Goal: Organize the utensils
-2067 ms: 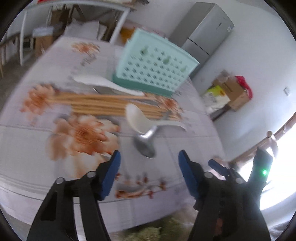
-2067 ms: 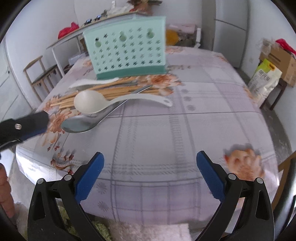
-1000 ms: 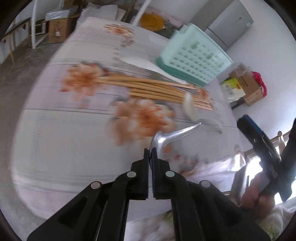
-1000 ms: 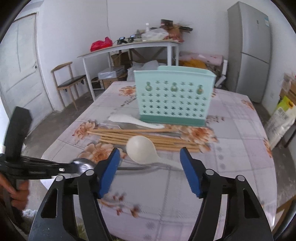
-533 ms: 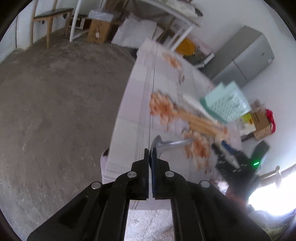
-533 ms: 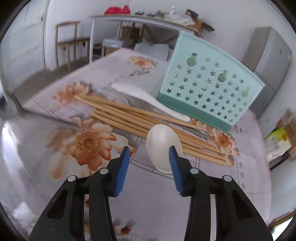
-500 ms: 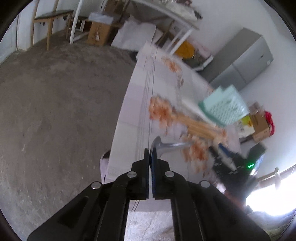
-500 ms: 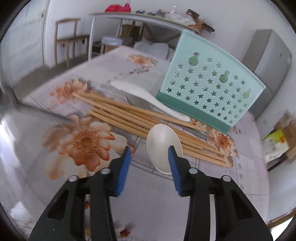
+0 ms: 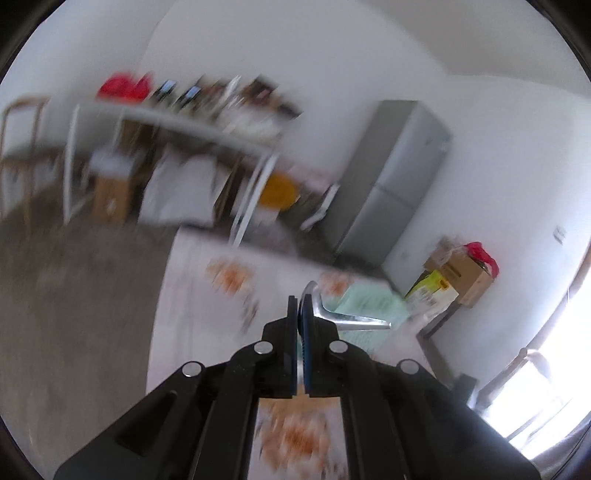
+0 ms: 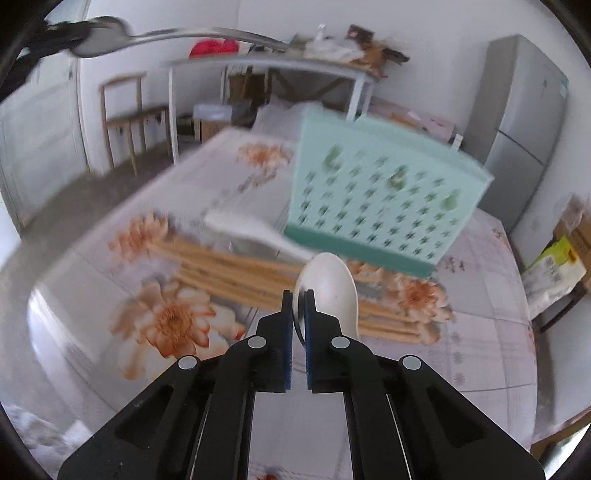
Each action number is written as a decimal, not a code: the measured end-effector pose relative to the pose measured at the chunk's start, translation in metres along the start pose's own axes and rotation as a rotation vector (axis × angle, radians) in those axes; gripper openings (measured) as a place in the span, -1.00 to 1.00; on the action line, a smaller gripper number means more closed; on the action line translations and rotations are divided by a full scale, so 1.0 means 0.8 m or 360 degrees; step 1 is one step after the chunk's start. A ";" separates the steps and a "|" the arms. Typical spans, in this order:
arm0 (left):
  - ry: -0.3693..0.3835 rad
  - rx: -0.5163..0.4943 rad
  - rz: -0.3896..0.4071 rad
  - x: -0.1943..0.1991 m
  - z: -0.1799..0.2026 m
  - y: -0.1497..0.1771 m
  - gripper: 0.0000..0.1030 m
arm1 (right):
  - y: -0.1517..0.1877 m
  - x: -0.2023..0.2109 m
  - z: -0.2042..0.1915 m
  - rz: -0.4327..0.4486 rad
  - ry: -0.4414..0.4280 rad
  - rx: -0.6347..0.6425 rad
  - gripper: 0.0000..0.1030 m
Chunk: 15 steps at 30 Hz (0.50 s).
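My left gripper (image 9: 301, 306) is shut on the bowl of a metal spoon (image 9: 347, 319), and the handle sticks out to the right. The right wrist view shows that metal spoon (image 10: 177, 35) high at the top left, well above the table. My right gripper (image 10: 299, 299) has its jaws closing on the rim of a white spoon (image 10: 328, 284), with the pads pressing on it. This spoon lies over a row of wooden chopsticks (image 10: 229, 269). Behind them stand a mint-green perforated basket (image 10: 384, 206) and a white flat spoon (image 10: 251, 229). From the left wrist the basket (image 9: 369, 299) is blurred.
The floral tablecloth (image 10: 480, 332) covers the table, whose near left edge drops to bare floor. In the room behind are a grey fridge (image 10: 517, 110), a white side table (image 10: 266, 66), a wooden chair (image 10: 129, 110) and cardboard boxes (image 9: 461, 273).
My left gripper has lifted the metal spoon off the table and swung up toward the room. My right gripper moved in and closed from wide open onto the white spoon's bowl.
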<state>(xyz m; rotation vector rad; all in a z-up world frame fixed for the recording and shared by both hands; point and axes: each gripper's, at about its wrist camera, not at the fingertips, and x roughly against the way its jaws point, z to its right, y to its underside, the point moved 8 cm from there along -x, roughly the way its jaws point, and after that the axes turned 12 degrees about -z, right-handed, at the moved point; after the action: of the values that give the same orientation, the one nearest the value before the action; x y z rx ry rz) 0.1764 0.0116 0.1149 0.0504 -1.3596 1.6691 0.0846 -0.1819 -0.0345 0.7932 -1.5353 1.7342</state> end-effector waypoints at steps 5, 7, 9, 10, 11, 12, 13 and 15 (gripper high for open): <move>-0.0175 -0.0336 0.0095 -0.044 0.066 -0.045 -0.98 | -0.018 0.049 0.039 0.0137 -0.0088 -0.0142 -0.95; -0.0258 -0.0426 0.0075 -0.061 0.078 -0.050 -0.98 | -0.023 0.071 0.062 0.0204 -0.0130 -0.0211 -0.95; -0.0363 -0.0515 0.0044 -0.083 0.088 -0.053 -0.98 | -0.029 0.091 0.082 0.0268 -0.0168 -0.0269 -0.95; -0.0419 -0.0557 0.0021 -0.094 0.091 -0.054 -0.98 | -0.031 0.101 0.093 0.0300 -0.0172 -0.0295 -0.95; -0.0478 -0.0591 0.0011 -0.103 0.092 -0.054 -0.98 | -0.035 0.110 0.105 0.0334 -0.0173 -0.0319 -0.95; -0.0519 -0.0618 0.0005 -0.109 0.094 -0.055 -0.98 | -0.036 0.116 0.112 0.0359 -0.0173 -0.0335 -0.95; -0.0561 -0.0648 -0.0005 -0.115 0.096 -0.057 -0.98 | -0.039 0.124 0.123 0.0390 -0.0174 -0.0352 -0.95; -0.0622 -0.0691 -0.0037 -0.130 0.099 -0.059 -0.98 | -0.042 0.138 0.142 0.0450 -0.0180 -0.0385 -0.95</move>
<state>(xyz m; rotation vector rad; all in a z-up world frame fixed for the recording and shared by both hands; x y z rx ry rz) 0.2257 -0.1180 0.1217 0.1444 -1.9844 1.3537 0.0482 -0.2820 0.0881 0.5812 -1.9691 1.6755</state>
